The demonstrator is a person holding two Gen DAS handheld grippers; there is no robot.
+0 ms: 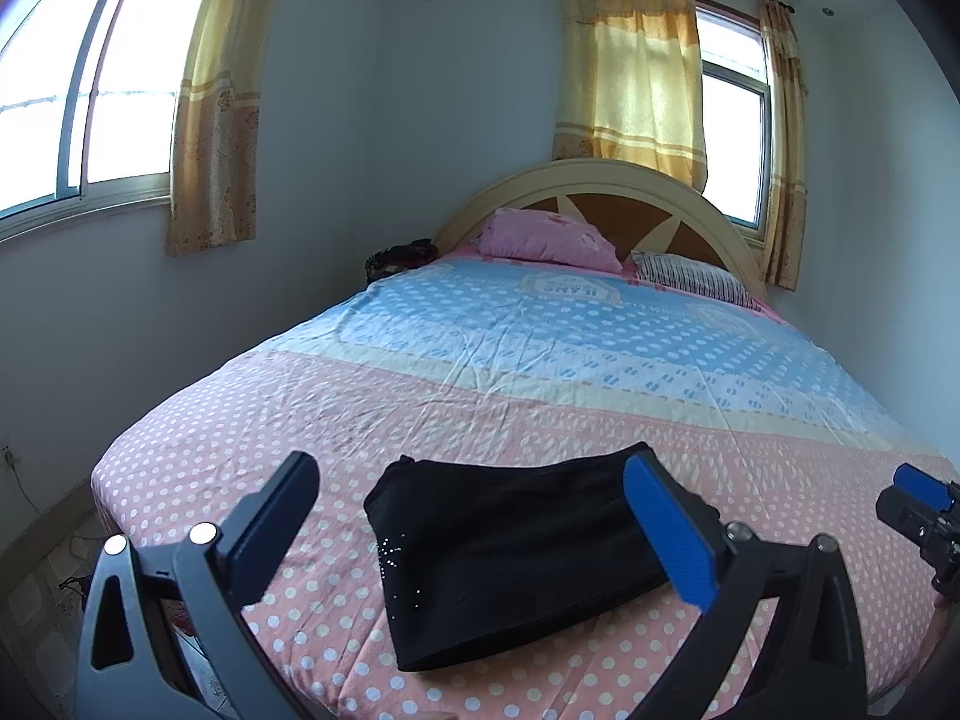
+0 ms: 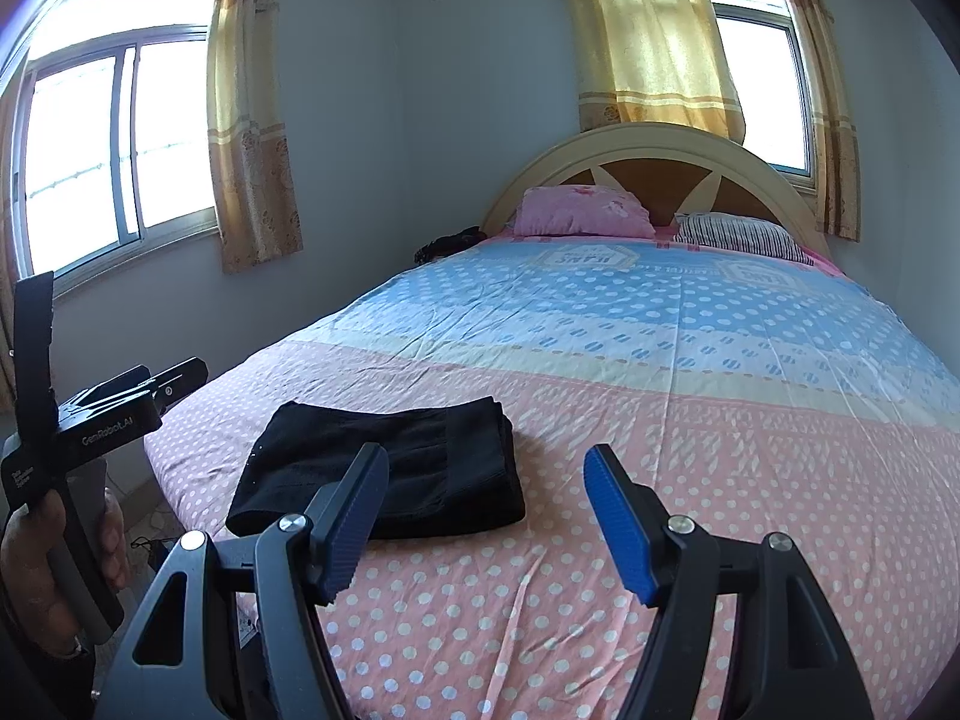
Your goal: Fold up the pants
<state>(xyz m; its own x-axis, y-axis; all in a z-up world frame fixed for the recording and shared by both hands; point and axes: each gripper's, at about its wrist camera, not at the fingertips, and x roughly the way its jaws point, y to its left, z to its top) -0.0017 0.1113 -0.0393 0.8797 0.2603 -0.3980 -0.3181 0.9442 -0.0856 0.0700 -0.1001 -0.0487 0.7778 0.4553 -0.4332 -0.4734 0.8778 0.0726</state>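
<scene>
Both hand-held grippers wide apart and empty, black pants (image 1: 516, 552) folded flat on the bed (image 1: 540, 372).

My left hand-held gripper (image 1: 474, 510) hovers over the pants, fingers spread wide, one on each side of the bundle, gripping nothing. My right hand-held gripper (image 2: 486, 504) is just as wide, sitting just right of the pants and holding nothing; whether its left finger (image 2: 354, 516) touches the cloth I cannot tell. The pants lie near the foot edge on the pink dotted sheet, well apart from the pink pillow (image 2: 585, 213). My left hand (image 2: 42, 576) grips its handle left of the pants.
</scene>
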